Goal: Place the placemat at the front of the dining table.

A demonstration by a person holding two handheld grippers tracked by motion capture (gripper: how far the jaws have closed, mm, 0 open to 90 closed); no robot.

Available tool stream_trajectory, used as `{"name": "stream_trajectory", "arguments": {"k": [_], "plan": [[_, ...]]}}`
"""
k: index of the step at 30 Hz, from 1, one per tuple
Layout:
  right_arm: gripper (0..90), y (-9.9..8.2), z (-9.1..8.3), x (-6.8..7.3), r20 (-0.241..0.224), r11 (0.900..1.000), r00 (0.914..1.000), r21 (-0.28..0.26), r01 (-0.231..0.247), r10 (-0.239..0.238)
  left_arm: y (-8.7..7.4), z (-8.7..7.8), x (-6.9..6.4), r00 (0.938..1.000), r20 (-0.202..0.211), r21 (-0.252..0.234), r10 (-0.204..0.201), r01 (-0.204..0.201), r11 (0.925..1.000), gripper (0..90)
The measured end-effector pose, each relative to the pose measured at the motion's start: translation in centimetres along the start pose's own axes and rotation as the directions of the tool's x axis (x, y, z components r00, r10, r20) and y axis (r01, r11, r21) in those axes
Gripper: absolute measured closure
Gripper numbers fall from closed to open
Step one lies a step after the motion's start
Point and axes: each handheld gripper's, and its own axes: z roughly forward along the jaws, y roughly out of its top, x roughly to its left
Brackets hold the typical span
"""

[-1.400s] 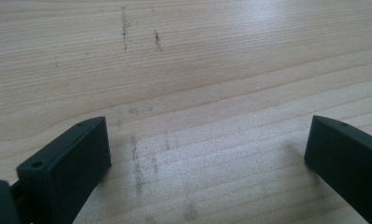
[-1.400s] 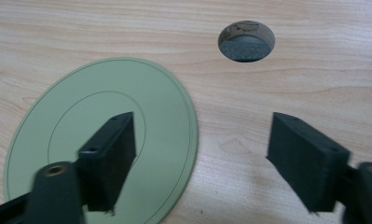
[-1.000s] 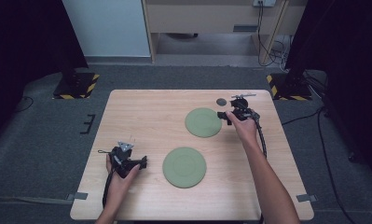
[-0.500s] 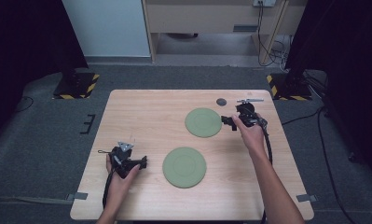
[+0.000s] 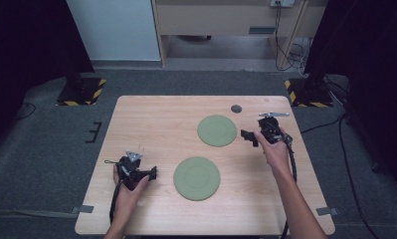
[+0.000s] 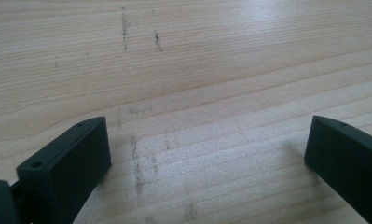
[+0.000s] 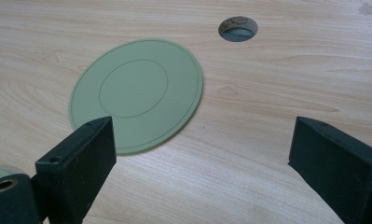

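we see a pale wooden table (image 5: 151,124) with two flat green plates lying on it. the far plate (image 5: 216,130) sits toward the right rear part of the table, and the near plate (image 5: 196,178) lies closer to the front edge, well apart from it. the right gripper (image 5: 248,137) is held just beside the far plate, on its right, low over the wood, with its jaws spread wide and nothing between them. in the right gripper view the far plate (image 7: 136,93) lies ahead and to the left, its near rim partly behind the left jaw, and a small round hole (image 7: 238,28) in the table shows beyond it. the left gripper (image 5: 152,173) rests near the front left of the table, to the left of the near plate and apart from it. in the left gripper view its jaws stand wide apart over bare wood (image 6: 197,93) marked with faint dark scuffs, holding nothing.
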Motion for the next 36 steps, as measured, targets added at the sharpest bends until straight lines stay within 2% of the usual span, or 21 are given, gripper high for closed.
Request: {"name": "stream_trajectory", "arguments": {"k": [11,23,27,36], "plan": [[7.2,-0.8,-0.5,-0.3,-0.002,0.9999,0.9999,0.01,0.011,-0.011,0.0,0.0,0.0,1.0,0.0,0.0,0.0,0.0,1.0,0.0],[7.1,-2.0,-0.5,0.4,-0.021,0.9989,0.9991,0.031,0.037,-0.036,0.0,0.0,0.0,1.0,0.0,0.0,0.0,0.0,1.0,0.0],[7.2,-2.6,-0.6,0.7,-0.029,0.998,0.9984,0.038,0.05,-0.049,0.0,0.0,0.0,1.0,0.0,0.0,0.0,0.0,1.0,0.0],[7.2,-4.1,-0.6,0.5,-0.029,0.997,0.9983,0.058,0.052,-0.05,0.0,0.0,0.0,1.0,-0.002,-0.001,0.0,0.0,1.0,0.0]]}}
